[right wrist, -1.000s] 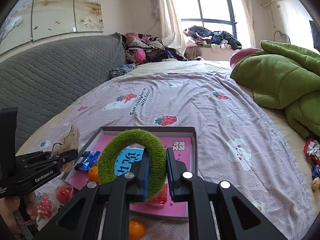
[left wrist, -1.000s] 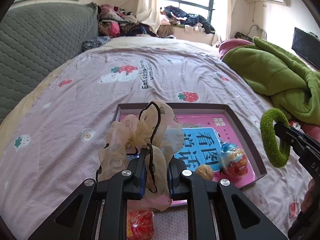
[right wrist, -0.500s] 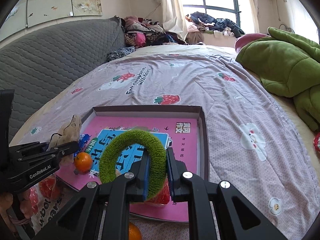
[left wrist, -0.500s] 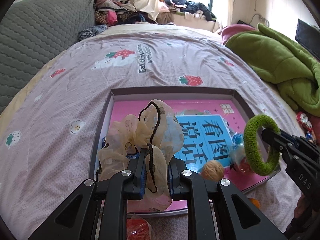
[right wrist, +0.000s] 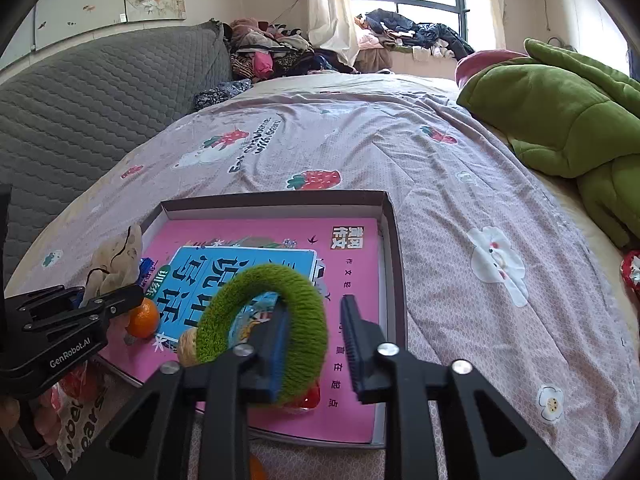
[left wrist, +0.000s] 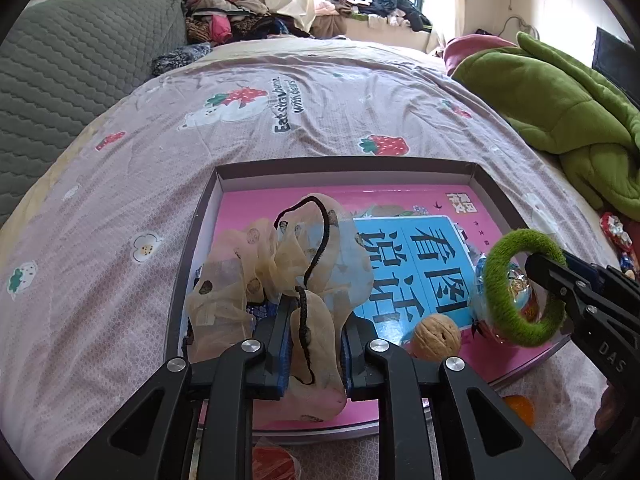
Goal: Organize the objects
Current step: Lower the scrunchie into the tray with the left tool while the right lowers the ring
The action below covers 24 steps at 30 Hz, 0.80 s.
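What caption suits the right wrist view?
Right gripper, jaws parted, releases a green hair tie over the box.

Scrunchie [left wrist: 288, 276]: sheer beige cloth, between left fingers. Ring [right wrist: 276, 328]: fuzzy green pile, against right finger pad. Book cover [right wrist: 352, 280]: glossy pink paper. Walnut [left wrist: 437, 337]: rough shell.

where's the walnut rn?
The round brown walnut lies in the shallow grey box tray on the pink book cover, near its front edge, just right of the left gripper and left of the fuzzy green ring.
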Each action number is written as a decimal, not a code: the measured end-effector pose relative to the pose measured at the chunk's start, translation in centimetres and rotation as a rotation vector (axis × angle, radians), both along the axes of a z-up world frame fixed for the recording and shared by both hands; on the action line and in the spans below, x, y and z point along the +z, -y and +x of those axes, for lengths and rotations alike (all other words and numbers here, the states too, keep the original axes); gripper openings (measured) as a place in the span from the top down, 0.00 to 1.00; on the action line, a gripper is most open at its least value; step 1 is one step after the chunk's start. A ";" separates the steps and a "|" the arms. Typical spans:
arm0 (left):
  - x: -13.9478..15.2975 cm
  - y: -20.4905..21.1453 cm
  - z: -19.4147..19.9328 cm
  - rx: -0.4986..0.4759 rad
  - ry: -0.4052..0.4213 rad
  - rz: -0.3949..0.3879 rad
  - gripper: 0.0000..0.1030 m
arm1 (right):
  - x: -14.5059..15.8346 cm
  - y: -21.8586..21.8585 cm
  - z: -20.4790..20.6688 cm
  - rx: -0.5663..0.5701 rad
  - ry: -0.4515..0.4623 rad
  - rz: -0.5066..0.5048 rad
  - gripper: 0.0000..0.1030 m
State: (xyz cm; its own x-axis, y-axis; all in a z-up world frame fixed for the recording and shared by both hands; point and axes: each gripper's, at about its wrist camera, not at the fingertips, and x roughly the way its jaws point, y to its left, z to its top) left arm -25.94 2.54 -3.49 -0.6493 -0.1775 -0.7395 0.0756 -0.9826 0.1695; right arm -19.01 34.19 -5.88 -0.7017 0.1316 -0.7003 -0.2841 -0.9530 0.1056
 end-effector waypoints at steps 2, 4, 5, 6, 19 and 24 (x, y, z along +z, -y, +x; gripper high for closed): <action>0.0 0.0 0.0 0.001 0.002 -0.001 0.77 | 0.1 0.1 0.0 0.009 0.005 -0.010 0.63; 0.0 0.0 -0.1 0.004 0.004 0.001 0.77 | 0.1 0.1 0.0 0.010 0.009 -0.017 0.61; 0.0 0.0 -0.1 0.004 0.006 0.004 0.76 | 0.1 0.1 -0.1 0.007 0.013 -0.023 0.61; 0.0 0.0 -0.2 0.006 0.007 0.004 0.75 | 0.1 0.0 -0.1 0.005 0.013 -0.027 0.60; 0.2 -0.2 -0.4 0.014 0.014 -0.009 0.65 | 1.1 -1.0 0.5 -0.023 -0.015 -0.074 0.56; 0.4 -0.2 -0.4 0.023 0.011 -0.006 0.58 | 1.4 -1.1 0.7 -0.028 -0.023 -0.081 0.56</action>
